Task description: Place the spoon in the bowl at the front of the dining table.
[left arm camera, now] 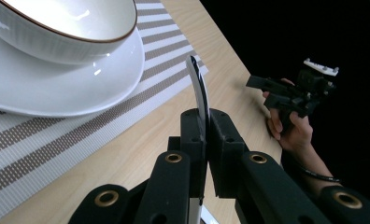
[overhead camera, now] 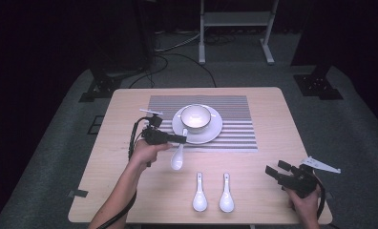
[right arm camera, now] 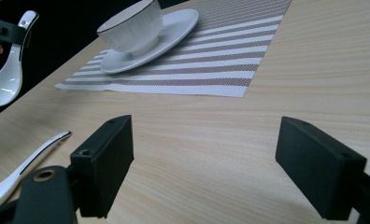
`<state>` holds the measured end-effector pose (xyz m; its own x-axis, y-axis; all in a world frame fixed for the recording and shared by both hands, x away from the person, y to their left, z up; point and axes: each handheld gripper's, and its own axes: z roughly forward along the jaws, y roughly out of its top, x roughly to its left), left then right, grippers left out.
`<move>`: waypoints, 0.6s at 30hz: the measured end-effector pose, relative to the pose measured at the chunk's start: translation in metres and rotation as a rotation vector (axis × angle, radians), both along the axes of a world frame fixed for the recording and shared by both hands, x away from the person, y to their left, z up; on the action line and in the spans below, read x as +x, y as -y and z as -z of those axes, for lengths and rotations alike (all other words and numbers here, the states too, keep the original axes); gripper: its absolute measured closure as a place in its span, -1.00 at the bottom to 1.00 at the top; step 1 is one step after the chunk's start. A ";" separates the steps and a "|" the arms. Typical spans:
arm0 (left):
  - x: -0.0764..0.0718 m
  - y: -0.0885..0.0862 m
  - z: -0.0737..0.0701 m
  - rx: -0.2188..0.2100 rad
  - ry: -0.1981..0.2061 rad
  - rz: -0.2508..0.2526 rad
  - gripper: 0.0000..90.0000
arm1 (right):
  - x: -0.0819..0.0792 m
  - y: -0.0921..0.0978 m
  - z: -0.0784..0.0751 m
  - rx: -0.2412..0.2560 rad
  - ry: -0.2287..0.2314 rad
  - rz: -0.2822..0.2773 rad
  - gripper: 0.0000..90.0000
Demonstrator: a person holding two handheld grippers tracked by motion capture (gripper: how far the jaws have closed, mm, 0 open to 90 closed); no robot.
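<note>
Two white ceramic soup spoons (overhead camera: pixel 200 193) (overhead camera: pixel 226 193) lie side by side near the tabletop's (overhead camera: pixel 273 143) near edge, bowls toward the person, handles pointing at the far edge. Looks like a staging row: parallel, apart from each other, handles easy to pinch.

Third white ceramic soup spoon (overhead camera: pixel 178 153) is off the wood, clamped by its handle in the left hand-held gripper (overhead camera: pixel 181 139). Left gripper view confirms it: jaws closed flat on the thin handle (left arm camera: pixel 198 88), which sticks out past them toward the placemat. Bowl end hangs down toward the near edge, so the grip is close to the handle tip. My read is that's to leave the bowl free for setting down next to the dish.

Target is likely the setting at the far-centre of the tabletop: a grey-and-white striped woven placemat (overhead camera: pixel 235 129), on it a white round ceramic saucer (overhead camera: pixel 214 130), on that a white ribbed ceramic bowl with a dark rim (overhead camera: pixel 195 117). Held spoon sits just at the saucer's left rim, over the placemat's near-left corner. Contact with the saucer: can't tell.

Left pose: forearm comes in from the near-left corner, wrist bent inward so the hand-held gripper points across toward the saucer, roughly level.

Right hand-held gripper (overhead camera: pixel 276 170) is idle near the near-right corner, jaws spread wide, nothing between them, only bare wood in its own view. Hand is held low, pointing left toward the staged spoons. Plausibly parked until the next pick.
</note>
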<state>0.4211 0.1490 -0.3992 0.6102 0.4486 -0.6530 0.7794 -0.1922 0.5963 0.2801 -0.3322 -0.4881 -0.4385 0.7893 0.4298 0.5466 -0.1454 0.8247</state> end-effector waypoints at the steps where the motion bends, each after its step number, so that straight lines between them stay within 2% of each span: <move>1: 0.002 0.000 0.000 -0.006 -0.003 -0.006 0.89 | 0.000 0.000 0.000 0.000 0.000 0.000 -0.59; 13: 0.024 0.004 -0.003 -0.027 -0.013 -0.036 0.89 | 0.000 0.000 0.000 0.003 0.002 0.001 -0.59; 18: 0.034 0.006 -0.005 -0.019 -0.015 -0.042 0.89 | 0.000 0.001 0.000 0.004 0.001 0.001 -0.59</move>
<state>0.4548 0.1435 -0.3946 0.5813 0.4609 -0.6705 0.7954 -0.1484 0.5876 0.2803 -0.3328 -0.4883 -0.4380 0.7879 0.4328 0.5454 -0.1498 0.8247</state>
